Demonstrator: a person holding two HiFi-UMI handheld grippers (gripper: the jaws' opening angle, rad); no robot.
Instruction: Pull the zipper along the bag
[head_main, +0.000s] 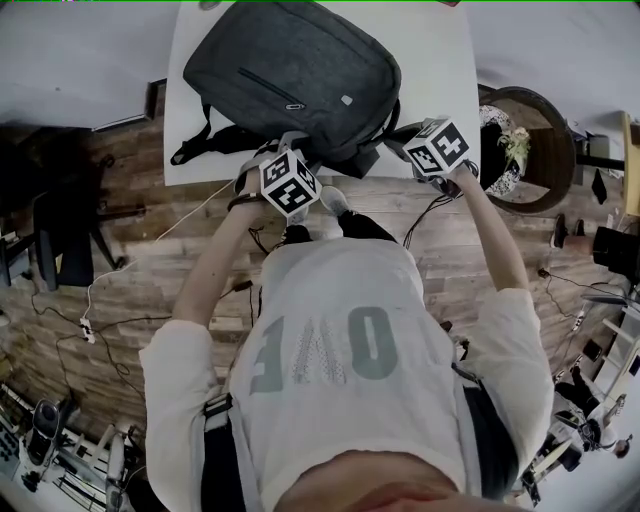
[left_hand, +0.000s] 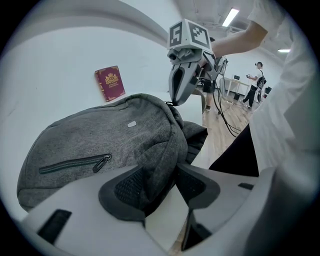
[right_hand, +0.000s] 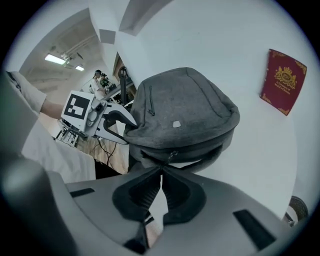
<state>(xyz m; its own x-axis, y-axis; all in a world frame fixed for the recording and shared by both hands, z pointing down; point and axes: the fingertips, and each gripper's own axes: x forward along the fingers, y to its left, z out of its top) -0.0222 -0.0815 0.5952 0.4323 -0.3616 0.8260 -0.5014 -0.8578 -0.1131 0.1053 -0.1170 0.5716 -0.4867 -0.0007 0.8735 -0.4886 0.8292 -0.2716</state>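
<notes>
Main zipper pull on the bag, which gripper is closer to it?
Right. The right gripper is shut on the zipper pull, pinching it at its tips. The left gripper clamps a fabric edge of the bag, off to one side of the pull.

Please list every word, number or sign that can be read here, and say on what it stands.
"ONE": on the person's light shirt, seen upside down in the head view.
Red booklet: gold crest and lettering, too small to read.
Backpack: its small tag shows no readable print.
Marker cubes: square patterns only, no words.
</notes>
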